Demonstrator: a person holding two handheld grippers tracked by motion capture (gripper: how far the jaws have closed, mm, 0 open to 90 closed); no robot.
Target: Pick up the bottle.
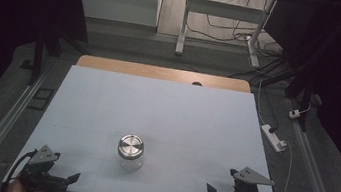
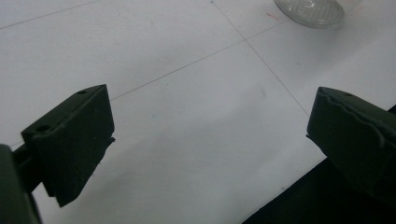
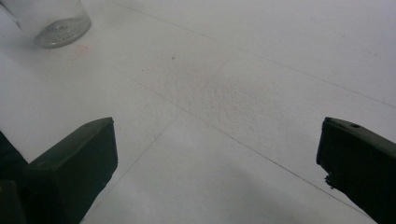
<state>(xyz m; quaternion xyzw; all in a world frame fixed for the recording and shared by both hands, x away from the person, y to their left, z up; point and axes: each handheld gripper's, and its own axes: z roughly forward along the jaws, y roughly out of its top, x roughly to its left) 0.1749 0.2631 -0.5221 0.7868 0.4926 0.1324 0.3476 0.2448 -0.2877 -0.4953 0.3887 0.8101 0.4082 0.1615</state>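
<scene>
A clear glass jar (image 1: 130, 152) with a round metal lid stands upright on the white table (image 1: 156, 109), a little front of centre. Its glass base (image 2: 310, 10) appears at the top of the left gripper view, and the jar (image 3: 51, 21) sits at the top left of the right gripper view. My left gripper (image 1: 68, 178) rests at the front left corner, jaws wide apart with bare table between them (image 2: 210, 135). At the front right corner my right gripper (image 1: 213, 190) is open too, nothing between its jaws (image 3: 217, 163). Both point inward toward the jar and stay well apart from it.
The table's front edge (image 2: 289, 191) runs just under both grippers. A wooden strip (image 1: 161, 72) borders the far side. On the floor to the right lie a white power strip (image 1: 274, 137) and cables; a desk frame (image 1: 219, 22) stands beyond.
</scene>
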